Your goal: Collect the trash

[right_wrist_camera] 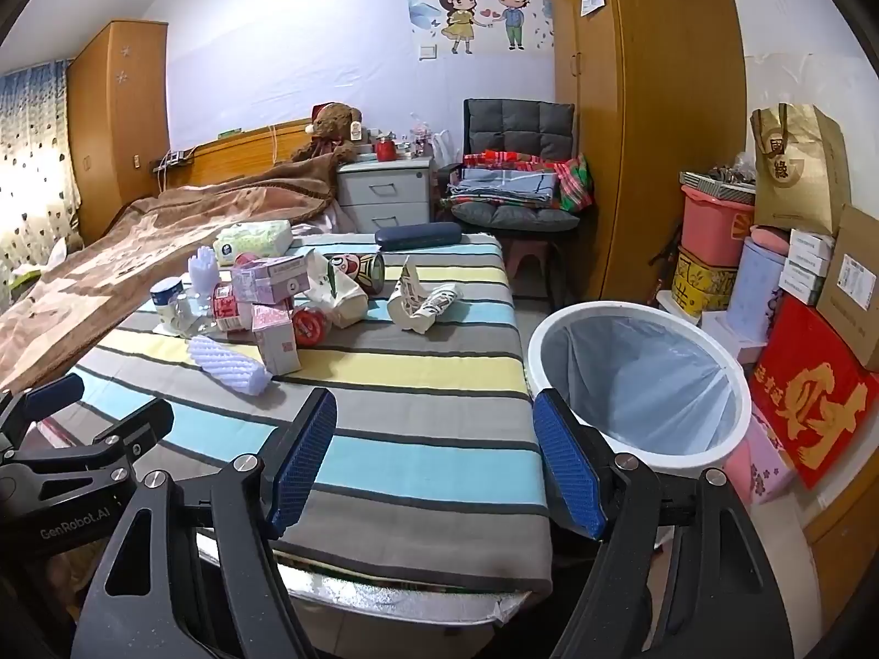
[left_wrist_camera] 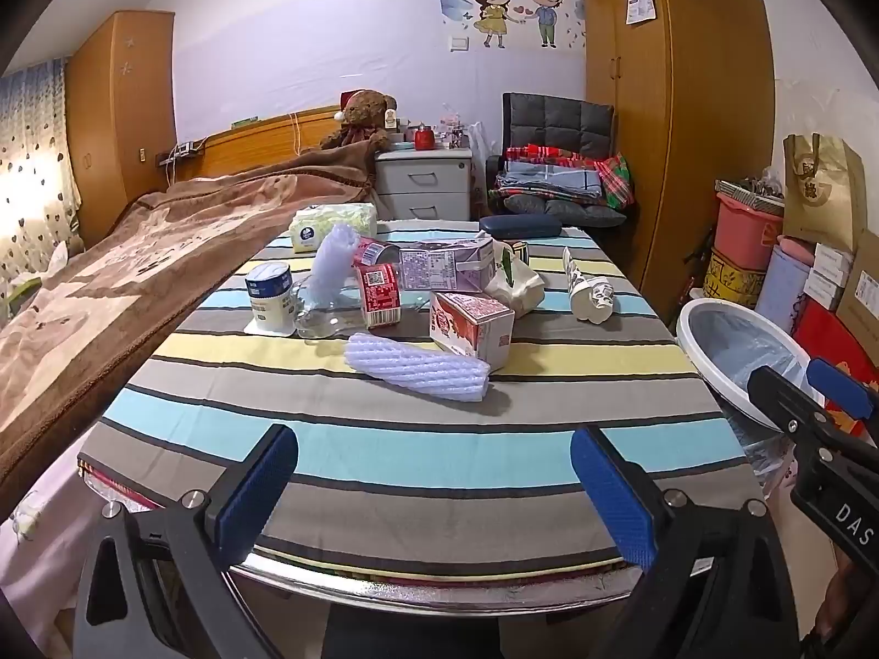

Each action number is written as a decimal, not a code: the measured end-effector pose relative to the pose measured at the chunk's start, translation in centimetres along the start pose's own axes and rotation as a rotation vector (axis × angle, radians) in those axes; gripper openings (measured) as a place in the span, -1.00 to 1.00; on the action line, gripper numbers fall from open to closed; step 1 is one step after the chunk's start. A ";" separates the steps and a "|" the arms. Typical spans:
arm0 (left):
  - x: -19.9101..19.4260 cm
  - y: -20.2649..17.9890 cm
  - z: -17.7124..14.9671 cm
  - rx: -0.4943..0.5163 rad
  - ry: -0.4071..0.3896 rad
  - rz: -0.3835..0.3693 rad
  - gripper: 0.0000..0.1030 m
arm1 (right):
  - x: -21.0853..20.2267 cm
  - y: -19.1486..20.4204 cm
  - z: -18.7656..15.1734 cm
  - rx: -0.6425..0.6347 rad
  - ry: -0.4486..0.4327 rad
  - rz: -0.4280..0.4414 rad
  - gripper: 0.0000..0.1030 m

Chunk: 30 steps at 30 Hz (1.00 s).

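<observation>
striped cloth covers the table (left_wrist_camera: 417, 439), and the trash sits in a heap toward its far half, at about twelve o'clock from both tools. nearest is a white foam sleeve (left_wrist_camera: 417, 370), lying on its side just in front of a pink milk carton (left_wrist_camera: 472, 327). behind them are a red can (left_wrist_camera: 379, 294), a crushed clear bottle (left_wrist_camera: 321, 318), a purple box (left_wrist_camera: 445, 266) and a crumpled paper cup (left_wrist_camera: 590, 296) off at one o'clock. the white bin (right_wrist_camera: 640, 384) with its liner stands beside the table edge, at about two o'clock from the right gripper.

the left gripper (left_wrist_camera: 434, 489) hangs over the near edge with its blue pads spread wide and nothing between them. the right gripper (right_wrist_camera: 434, 458) is likewise spread and empty, between the table's near corner and the bin rim.

nothing looks collected yet; the bin appears empty. the risks lie in the heap itself. the pieces lean on one another, so a reach for the carton could nudge the foam sleeve off the near side, or roll the can away. the foam is soft and round and may squirt out of a hard pinch. the bottle is slick and clear. the two tools hang near each other, so a crossing reach toward the bin could make them clash.
</observation>
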State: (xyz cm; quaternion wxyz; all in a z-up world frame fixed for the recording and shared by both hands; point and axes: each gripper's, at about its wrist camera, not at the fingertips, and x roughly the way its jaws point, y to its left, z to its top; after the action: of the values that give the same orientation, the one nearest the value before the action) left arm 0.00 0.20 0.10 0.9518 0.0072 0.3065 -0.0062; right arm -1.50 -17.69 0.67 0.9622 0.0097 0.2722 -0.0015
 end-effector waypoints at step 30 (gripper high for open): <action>-0.2 0.2 0.1 -0.003 -0.004 0.003 0.97 | 0.0 -0.1 0.0 0.001 -0.007 -0.002 0.47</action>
State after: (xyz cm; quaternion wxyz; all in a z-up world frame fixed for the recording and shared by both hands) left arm -0.09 0.37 0.26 0.9524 0.0060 0.3047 -0.0041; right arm -1.50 -17.78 0.69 0.9631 0.0100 0.2688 -0.0027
